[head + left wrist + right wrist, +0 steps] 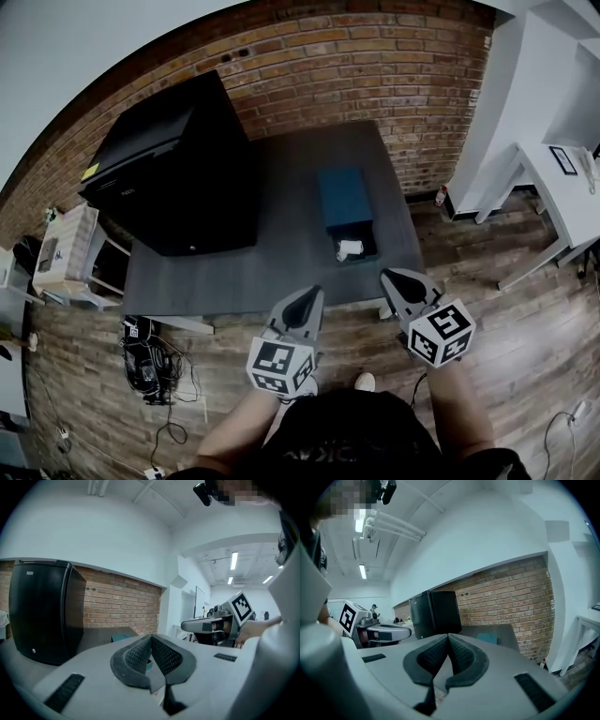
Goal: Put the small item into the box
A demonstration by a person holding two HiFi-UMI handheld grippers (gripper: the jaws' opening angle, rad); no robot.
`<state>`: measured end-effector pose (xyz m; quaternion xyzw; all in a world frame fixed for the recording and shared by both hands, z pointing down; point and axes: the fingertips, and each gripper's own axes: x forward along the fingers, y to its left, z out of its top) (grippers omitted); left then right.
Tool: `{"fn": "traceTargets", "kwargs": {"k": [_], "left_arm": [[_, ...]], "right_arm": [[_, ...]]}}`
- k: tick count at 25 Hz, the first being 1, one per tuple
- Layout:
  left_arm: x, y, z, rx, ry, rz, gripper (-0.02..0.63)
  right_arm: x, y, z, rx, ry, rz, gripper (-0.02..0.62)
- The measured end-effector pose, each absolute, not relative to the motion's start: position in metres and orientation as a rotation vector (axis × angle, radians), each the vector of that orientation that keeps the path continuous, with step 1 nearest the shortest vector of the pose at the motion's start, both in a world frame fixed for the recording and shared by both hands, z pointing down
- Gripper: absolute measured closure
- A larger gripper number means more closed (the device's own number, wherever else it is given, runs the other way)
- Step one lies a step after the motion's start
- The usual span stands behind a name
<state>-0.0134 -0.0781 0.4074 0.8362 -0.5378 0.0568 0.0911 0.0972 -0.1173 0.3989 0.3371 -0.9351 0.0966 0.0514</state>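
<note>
Lying at the near end of the teal box point(341, 195) on the grey counter point(281, 253), the small item point(349, 249) is white and roll-shaped. The black fridge point(178, 169) alongside bears a badge too small to read. Clenched and empty, the left hand-held gripper point(312, 295) and the right hand-held gripper point(392, 278) hang short of the counter's near edge.

A red brick wall point(375, 56) runs along the far side, white wall above it. A dark grey desk point(281, 253) stands against it on a wood plank floor point(525, 375), with a black cabinet point(178, 159) on its left part. White furniture point(544, 141) stands right, and cables point(150, 370) lie near left. Strip lights point(233, 560) glow on the ceiling.
</note>
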Motion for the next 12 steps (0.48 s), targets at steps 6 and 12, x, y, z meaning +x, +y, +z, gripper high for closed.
{"fn": "traceTargets", "kwargs": {"k": [6,12], "left_arm": [[-0.032,-0.073,0.406,2.519,-1.53,0.174,0.572],[-0.047,-0.067,0.416,2.529,-1.464,0.172,0.572]], "right_arm": [[0.079,-0.103,0.398,1.106,-2.828,0.313,0.577],[0.065,-0.09,0.404,1.151,-2.786,0.331,0.577]]}}
